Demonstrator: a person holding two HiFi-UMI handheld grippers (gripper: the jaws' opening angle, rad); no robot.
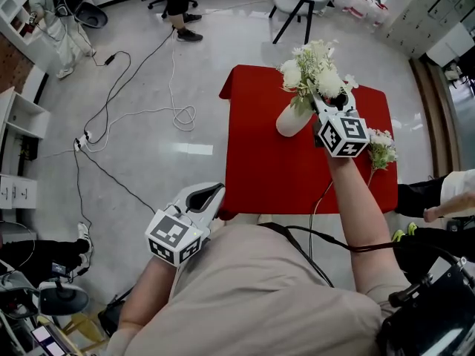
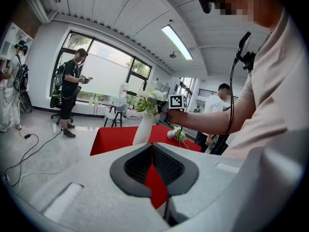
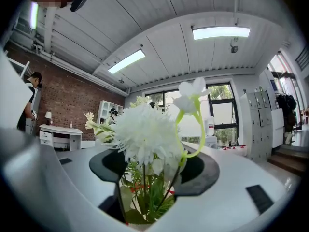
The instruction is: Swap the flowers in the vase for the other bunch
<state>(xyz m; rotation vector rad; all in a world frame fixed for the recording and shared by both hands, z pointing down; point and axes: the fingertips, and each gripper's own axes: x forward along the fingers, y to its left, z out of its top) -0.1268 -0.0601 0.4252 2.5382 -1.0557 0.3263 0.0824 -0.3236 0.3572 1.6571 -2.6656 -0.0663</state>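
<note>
Red table [image 1: 274, 162], with a white vase [image 1: 292, 119] toward its far side, upright as the left gripper view shows it. A bunch [image 1: 312, 69] of white flowers with green leaves sits in the vase, blooms spreading above the mouth. The right tongs [image 1: 326, 99] reach in from the near side at about the level of that mouth — their jaws stand apart, one on each side of the stems. In the right gripper view a gap shows between the dark pads and the thin stems, so nothing is clamped. A big white bloom fills the middle of that view, with a curled green stalk beside it.

The second bunch [image 1: 381, 148], smaller and also white and green, lies flat on the table near its right edge, apart from the vase and just beside the person's right forearm.

The left tongs [image 1: 204, 196] are held off the table at its near left corner, close to the person's body — jaws together, empty, pointing toward the vase.

On the pale floor [image 1: 148, 87] left of the table, cables [image 1: 173, 80] loop. A black chair [image 1: 300, 2] stands beyond the table, and another person [image 1: 178, 2] stands farther off.
</note>
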